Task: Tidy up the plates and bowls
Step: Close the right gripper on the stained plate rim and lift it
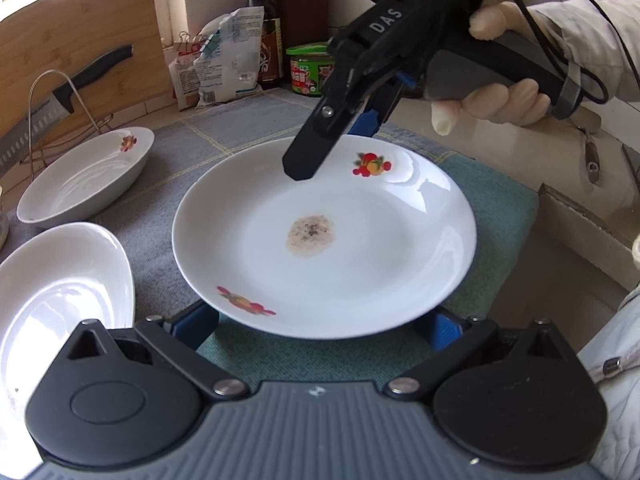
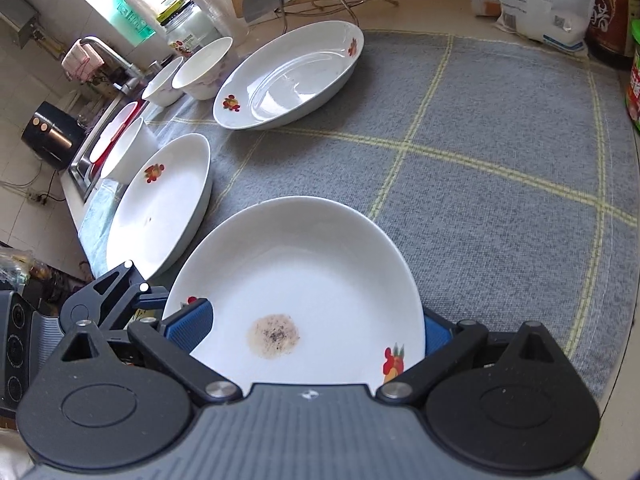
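A white plate (image 1: 360,240) with fruit prints and a brown stain in its middle lies over a teal mat (image 1: 492,200). My left gripper (image 1: 320,326) is open at the plate's near rim, which hides its spread fingertips. My right gripper (image 1: 332,148) comes from the far side, one black finger over the rim and a blue pad below. In the right wrist view the same plate (image 2: 304,280) sits slantwise between the wide-apart fingers of the right gripper (image 2: 312,328), open: left pad in front of the plate, right pad behind it.
On the grey checked cloth (image 2: 500,200) lie an oval dish (image 2: 288,76), another plate (image 2: 160,208) and three bowls (image 2: 204,66) towards the sink. A knife (image 1: 36,120) on a wire rack, bags, bottles and a green jar (image 1: 310,68) line the back.
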Motion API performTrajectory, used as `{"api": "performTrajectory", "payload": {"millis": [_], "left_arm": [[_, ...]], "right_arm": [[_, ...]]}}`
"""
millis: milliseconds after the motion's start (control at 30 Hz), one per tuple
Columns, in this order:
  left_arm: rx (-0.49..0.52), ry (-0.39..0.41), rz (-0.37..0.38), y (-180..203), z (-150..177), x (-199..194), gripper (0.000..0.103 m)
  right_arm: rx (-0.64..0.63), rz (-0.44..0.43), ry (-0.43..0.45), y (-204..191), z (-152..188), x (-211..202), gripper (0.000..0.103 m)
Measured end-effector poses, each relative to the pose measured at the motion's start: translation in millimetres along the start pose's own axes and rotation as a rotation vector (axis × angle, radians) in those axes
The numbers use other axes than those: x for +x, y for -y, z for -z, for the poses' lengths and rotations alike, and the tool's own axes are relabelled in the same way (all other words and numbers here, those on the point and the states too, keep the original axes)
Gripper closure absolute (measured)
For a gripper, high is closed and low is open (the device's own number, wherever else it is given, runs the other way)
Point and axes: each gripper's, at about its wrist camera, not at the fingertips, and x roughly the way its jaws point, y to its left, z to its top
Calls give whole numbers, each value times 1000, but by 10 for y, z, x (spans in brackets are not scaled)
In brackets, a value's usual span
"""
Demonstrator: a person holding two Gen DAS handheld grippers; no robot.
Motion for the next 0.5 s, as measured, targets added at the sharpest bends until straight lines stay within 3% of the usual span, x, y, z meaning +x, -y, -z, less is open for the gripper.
{"api": "performTrajectory", "payload": {"millis": [500], "left_arm": [[16, -24, 32, -48, -86, 14, 1]], "right_arm": [[-22, -8, -27, 2, -14, 3, 0]]}}
